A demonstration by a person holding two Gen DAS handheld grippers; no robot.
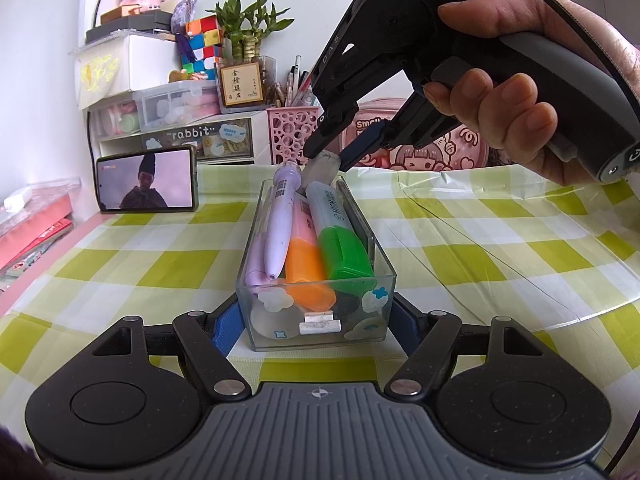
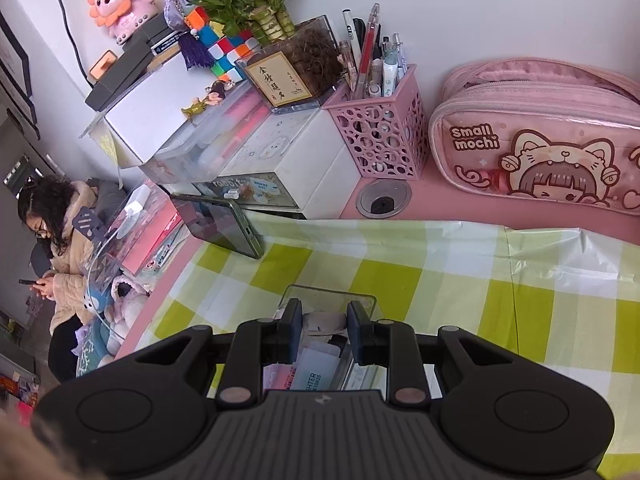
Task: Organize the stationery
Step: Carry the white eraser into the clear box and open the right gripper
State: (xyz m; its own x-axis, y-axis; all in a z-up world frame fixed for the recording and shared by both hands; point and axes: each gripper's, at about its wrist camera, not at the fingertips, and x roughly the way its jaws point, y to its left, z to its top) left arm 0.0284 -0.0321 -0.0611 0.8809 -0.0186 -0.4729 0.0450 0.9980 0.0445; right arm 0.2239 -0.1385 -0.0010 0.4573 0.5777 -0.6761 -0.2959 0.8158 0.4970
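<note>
The left gripper [image 1: 318,326] is clamping the near end of the clear box [image 1: 384,280], its blue pads pressing on both side walls. The box is sitting on the checked cloth [image 1: 480,248] and is holding a purple pen [image 1: 280,224], an orange highlighter [image 1: 308,272], a green highlighter [image 1: 344,256] and a small white clip [image 1: 320,325] near the front wall.

The right gripper [image 1: 326,158], held in a hand [image 1: 516,112], is reaching down over the far end of the box with its jaws narrowed on a white eraser [image 1: 320,168]. The eraser is hanging just above the highlighters' far ends, beside the pen's cap (from the right wrist view it is showing as a greyish block [image 2: 324,322] between the two pads).

Behind the cloth a phone [image 1: 146,180], a pink basket [image 2: 380,136] of pens and a pink case [image 2: 540,152] are standing along the wall.
</note>
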